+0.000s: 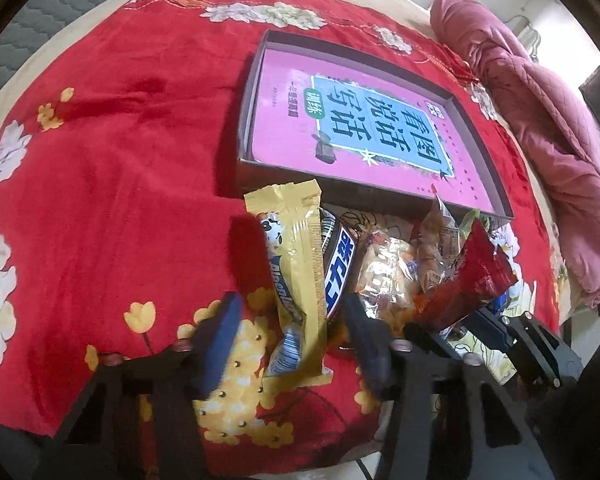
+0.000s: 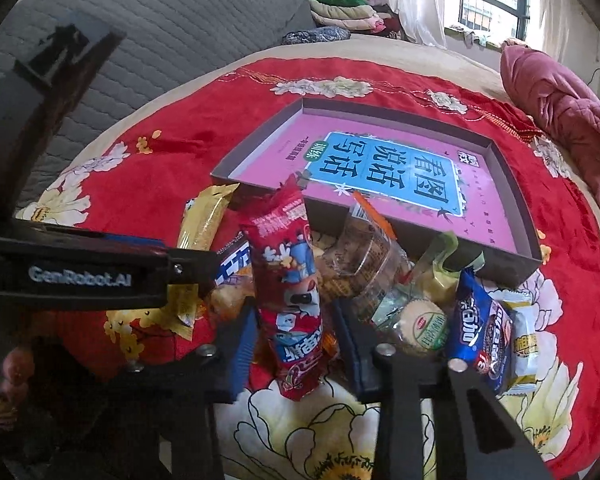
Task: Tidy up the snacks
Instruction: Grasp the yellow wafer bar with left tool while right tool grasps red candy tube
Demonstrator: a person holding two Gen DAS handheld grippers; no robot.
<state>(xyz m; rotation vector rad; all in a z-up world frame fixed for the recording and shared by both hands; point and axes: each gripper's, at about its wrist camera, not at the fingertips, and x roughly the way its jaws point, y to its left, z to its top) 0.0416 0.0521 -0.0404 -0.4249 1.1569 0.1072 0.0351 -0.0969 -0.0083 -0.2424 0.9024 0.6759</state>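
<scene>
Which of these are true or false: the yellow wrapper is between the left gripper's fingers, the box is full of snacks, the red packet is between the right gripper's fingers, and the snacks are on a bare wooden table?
1. The yellow foil candy wrapper lies between the fingers of the left gripper. True.
2. The shallow brown cardboard box is full of snacks. False: it holds only a pink book; the snacks are piled in front of it.
3. The red plastic snack packet sits between the fingers of the right gripper. True.
4. The snacks lie on a bare wooden table. False: they lie on a red floral blanket.
</scene>
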